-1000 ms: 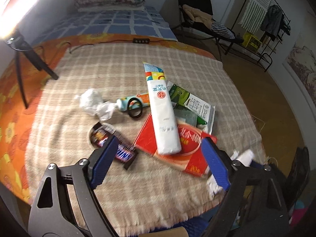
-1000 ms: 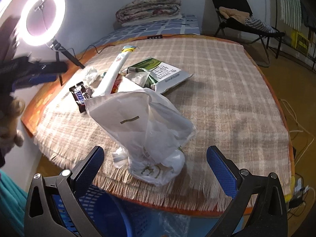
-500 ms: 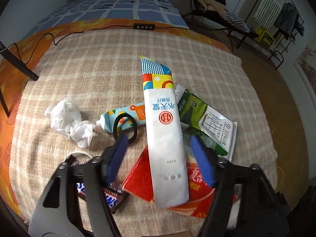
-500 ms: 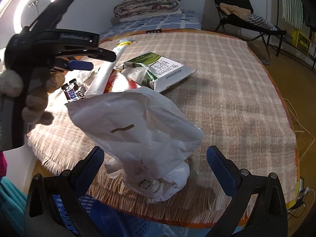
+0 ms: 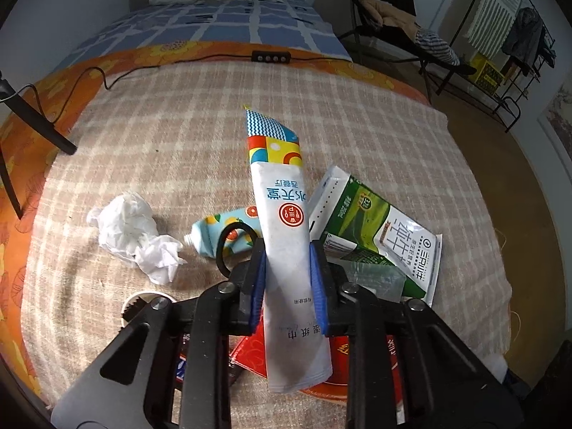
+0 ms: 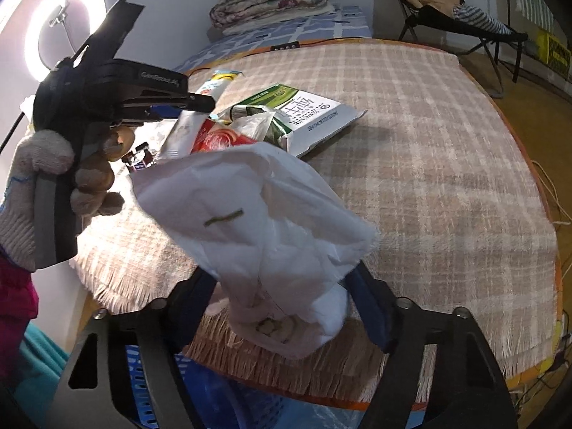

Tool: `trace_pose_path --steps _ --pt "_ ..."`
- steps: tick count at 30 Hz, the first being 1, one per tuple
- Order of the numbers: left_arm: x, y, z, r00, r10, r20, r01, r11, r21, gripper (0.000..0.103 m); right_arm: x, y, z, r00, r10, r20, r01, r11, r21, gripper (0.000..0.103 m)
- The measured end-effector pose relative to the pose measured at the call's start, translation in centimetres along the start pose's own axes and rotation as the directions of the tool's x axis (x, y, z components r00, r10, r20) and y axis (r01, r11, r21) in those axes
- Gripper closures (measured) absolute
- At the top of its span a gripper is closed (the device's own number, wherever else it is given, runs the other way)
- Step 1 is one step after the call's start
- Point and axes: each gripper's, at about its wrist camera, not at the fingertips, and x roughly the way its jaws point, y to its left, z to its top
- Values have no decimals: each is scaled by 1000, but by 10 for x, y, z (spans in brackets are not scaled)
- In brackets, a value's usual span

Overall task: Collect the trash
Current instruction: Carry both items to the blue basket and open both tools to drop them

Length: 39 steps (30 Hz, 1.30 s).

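Left gripper [image 5: 287, 279] of mine clenched on the long white wet-wipe pack [image 5: 284, 250] at frame centre, right gripper [image 6: 282, 296] seemingly pinching the white plastic bag [image 6: 257, 221], lower centre.

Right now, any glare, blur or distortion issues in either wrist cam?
Left wrist: strong fisheye bending at the edges, evenly lit, white wet-wipe pack sharp. Right wrist: ring light blows out top left, white plastic bag slightly soft close up, dark vignette in the corners.

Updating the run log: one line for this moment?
left gripper: shut on wet-wipe packet | right gripper: closing around white plastic bag
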Motion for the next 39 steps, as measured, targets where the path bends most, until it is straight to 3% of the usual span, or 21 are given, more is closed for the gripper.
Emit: trace_pose_path --steps 6,18,26,39 --pt "-13 7 2 1000 -9 22 9 1000 -13 86 -8 -10 1 999 33 20 -34 998 55 49" --pt "-89 21 -13 991 -92 97 92 996 9 86 -44 -4 9 992 51 120 -57 997 47 49" --pt "-131 18 -63 990 -115 83 108 991 83 86 -67 17 2 987 77 145 -74 997 -26 49" --pt "-173 26 -160 990 -136 47 130 986 100 86 -84 64 -36 989 82 121 -56 976 -209 49"
